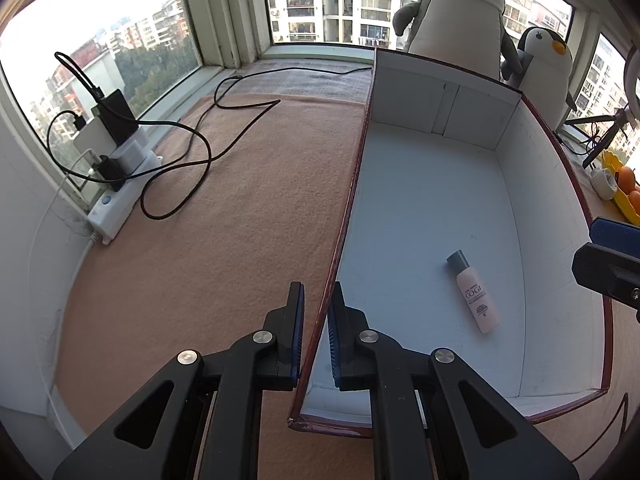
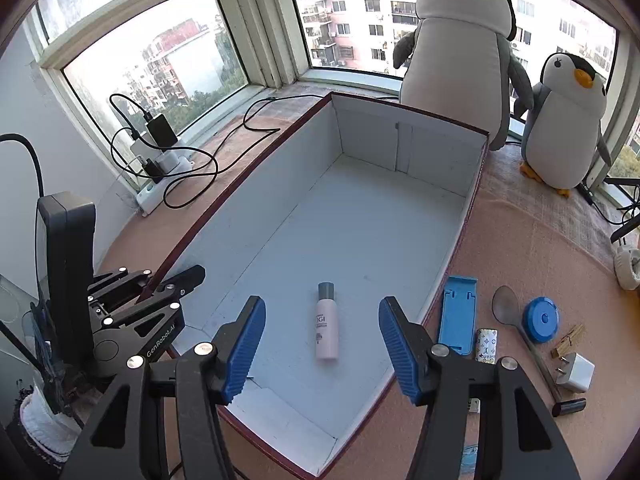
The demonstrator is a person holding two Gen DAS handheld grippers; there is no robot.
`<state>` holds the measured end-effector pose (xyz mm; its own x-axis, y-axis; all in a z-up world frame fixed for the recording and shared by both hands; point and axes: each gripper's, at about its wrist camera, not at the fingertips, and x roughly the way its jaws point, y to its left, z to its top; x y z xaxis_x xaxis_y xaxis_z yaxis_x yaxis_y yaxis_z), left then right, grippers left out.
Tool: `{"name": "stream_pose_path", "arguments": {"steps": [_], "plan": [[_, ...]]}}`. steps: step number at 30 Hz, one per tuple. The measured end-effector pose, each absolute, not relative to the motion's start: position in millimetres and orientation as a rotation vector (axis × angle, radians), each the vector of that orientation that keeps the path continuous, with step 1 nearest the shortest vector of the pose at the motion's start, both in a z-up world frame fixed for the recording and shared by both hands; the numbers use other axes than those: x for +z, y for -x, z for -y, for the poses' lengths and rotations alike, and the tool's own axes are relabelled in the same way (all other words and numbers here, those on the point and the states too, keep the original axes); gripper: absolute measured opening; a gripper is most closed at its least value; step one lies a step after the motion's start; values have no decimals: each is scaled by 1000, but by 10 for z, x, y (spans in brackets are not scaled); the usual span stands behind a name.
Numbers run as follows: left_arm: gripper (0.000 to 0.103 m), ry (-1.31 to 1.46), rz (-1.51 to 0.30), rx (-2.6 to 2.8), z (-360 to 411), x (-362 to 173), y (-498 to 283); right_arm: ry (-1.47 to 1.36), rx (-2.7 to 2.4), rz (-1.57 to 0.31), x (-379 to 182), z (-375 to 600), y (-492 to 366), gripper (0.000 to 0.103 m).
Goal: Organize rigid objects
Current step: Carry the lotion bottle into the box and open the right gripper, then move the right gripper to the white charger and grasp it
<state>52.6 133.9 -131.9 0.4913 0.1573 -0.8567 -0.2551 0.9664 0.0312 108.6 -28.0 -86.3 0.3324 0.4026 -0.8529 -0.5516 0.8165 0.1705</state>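
Right wrist view: right gripper [image 2: 322, 344] spread above pink bottle w/ grey cap [image 2: 327, 328] on floor of white-lined cardboard box [image 2: 400, 216]; left gripper [image 1: 316, 340] pinches box's left wall. Lift straight up, clear of bottle.

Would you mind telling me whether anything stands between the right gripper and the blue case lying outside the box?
Nothing visible blocks it. The right gripper hangs open over the pink bottle inside the box; the blue case lies just beyond the box's right wall, on the cloth, so the jaws need only clear that wall's rim.
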Motion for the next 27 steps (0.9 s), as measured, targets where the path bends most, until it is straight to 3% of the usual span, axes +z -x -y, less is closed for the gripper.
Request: {"name": "stream_pose_path", "arguments": {"steps": [17, 21, 27], "plan": [[10, 117, -1041, 243, -1368, -1339, -535, 93, 506, -1040, -734, 1166, -970, 55], [10, 116, -1043, 242, -1368, -1343, -532, 74, 447, -1060, -773, 1545, -969, 64], [10, 117, -1045, 242, -1371, -1341, -536, 65, 360, -1091, -864, 2010, -1001, 64]]}}
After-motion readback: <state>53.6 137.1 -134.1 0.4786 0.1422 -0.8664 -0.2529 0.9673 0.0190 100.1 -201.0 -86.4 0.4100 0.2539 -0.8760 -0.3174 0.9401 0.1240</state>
